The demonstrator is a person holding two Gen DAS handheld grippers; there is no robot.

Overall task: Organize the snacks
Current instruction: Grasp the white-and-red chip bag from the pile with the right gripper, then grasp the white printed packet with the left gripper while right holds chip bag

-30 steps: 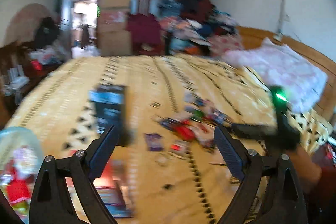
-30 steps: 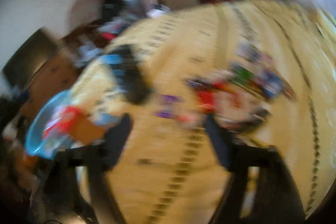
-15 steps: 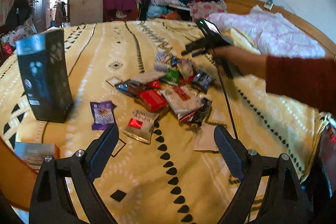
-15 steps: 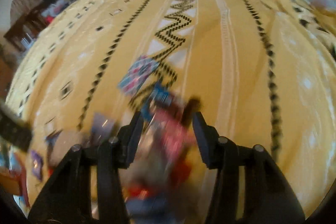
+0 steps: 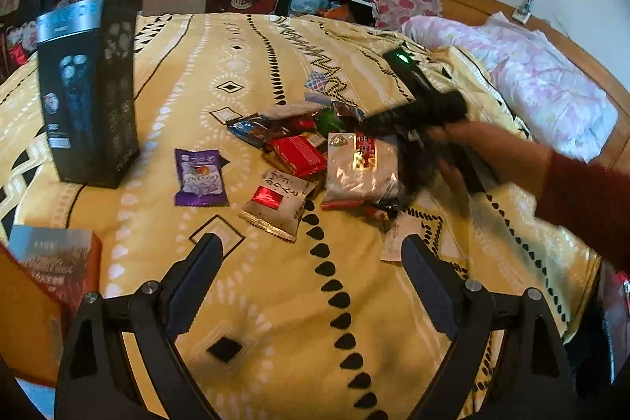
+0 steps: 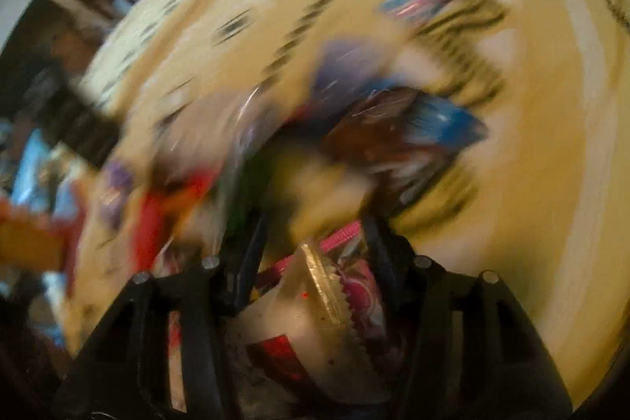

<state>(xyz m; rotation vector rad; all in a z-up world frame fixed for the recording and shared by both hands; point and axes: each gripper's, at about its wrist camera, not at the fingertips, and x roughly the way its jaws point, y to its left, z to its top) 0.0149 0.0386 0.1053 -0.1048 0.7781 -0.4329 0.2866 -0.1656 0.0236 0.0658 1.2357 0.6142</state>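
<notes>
Snacks (image 5: 315, 152) lie in a loose heap on the yellow patterned bedspread (image 5: 275, 302), likely tipped out there so each packet can be sorted. From the left wrist view, the left gripper (image 5: 311, 262) hovers short of the heap with its fingers spread wide and nothing between them; a purple packet (image 5: 200, 178) and a white packet (image 5: 277, 203) lie nearest, and a tall black box (image 5: 88, 93) stands upright to one side. The right gripper (image 5: 397, 121) dips into the far side of the heap. In the blurred right wrist view, its fingers (image 6: 252, 247) straddle crumpled wrappers (image 6: 338, 286), partly open; whether they pinch one I cannot tell.
</notes>
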